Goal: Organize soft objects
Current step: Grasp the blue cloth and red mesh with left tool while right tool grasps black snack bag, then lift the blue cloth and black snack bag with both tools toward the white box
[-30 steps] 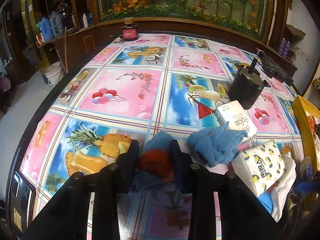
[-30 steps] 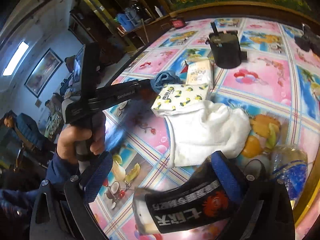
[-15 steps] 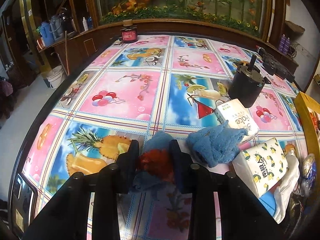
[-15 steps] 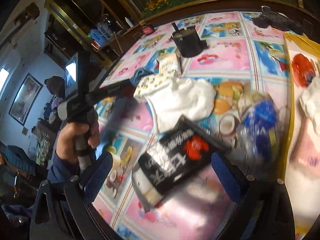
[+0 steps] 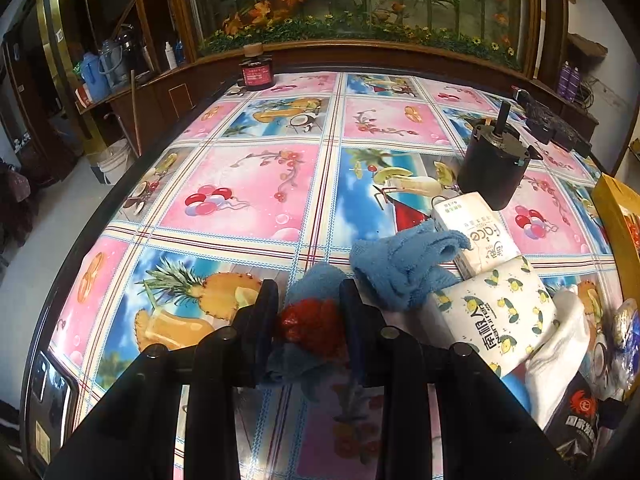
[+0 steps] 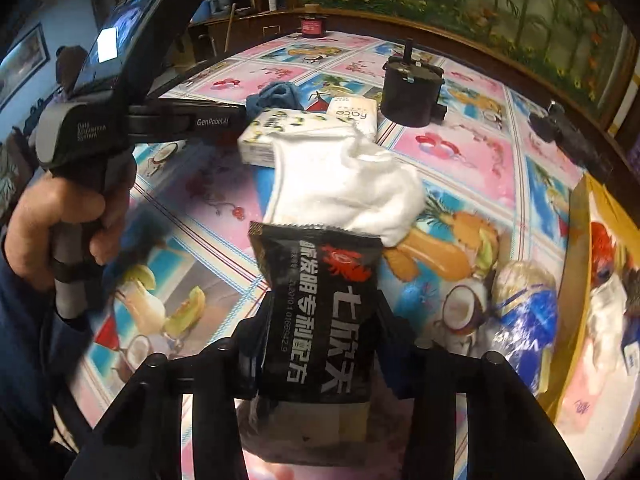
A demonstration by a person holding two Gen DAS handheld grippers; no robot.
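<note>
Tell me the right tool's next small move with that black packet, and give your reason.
Probably lift the black packet slightly and carry it toward the yellow tray on the right. The right tool has just been closing, and its pads now pinch the packet, which overlaps the white towel.

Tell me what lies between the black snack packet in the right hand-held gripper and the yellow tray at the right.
The black plastic snack packet sits gripped in the right hand-held gripper. Between it and the yellow-rimmed tray lies a crinkly blue-and-gold foil bag on the tablecloth, against the tray's near rim.
</note>
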